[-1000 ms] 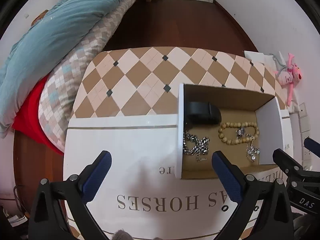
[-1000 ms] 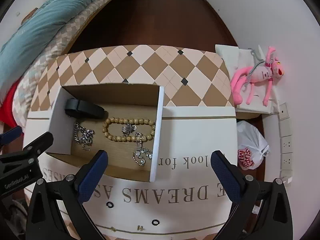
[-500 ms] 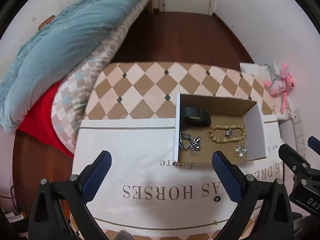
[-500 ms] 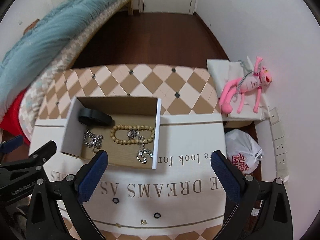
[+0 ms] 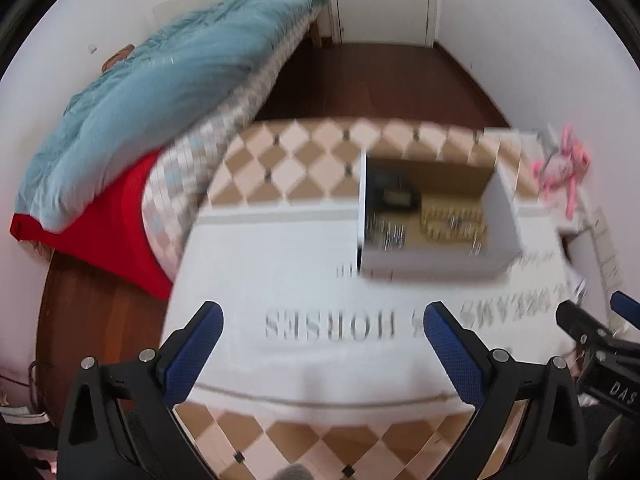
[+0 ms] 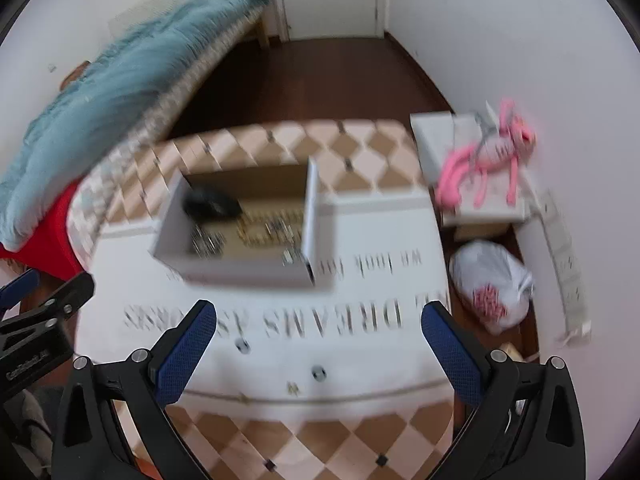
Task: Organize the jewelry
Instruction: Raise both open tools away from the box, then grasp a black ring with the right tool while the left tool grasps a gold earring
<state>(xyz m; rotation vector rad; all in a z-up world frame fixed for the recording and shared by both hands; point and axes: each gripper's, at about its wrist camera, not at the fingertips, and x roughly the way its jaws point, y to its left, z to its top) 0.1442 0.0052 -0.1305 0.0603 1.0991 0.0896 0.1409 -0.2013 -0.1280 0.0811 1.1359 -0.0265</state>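
An open cardboard box point(image 5: 498, 216) point(image 6: 236, 270) sits on a white printed cloth point(image 5: 260, 264) point(image 6: 360, 292) on the table. It holds a black band point(image 5: 394, 192) point(image 6: 210, 204), a wooden bead bracelet point(image 5: 454, 222) point(image 6: 268, 228) and silver chains point(image 5: 386, 234) point(image 6: 208, 242), all blurred. Two small rings point(image 6: 242, 345) point(image 6: 318, 373) and a tiny gold piece point(image 6: 293, 388) lie on the cloth before the box. My left gripper point(image 5: 322, 344) and right gripper point(image 6: 316, 344) are open and empty, well back from the box above the table's near edge.
A bed with a blue quilt point(image 5: 160, 100) and red sheet point(image 5: 108, 224) lies to the left. A pink plush toy point(image 6: 488, 156) lies on a white box at the right, with a white plastic bag point(image 6: 492, 284) on the floor below.
Both grippers have pulled back and up from the box, so the table looks smaller and its near edge shows. The view is motion-blurred. Both stay open.
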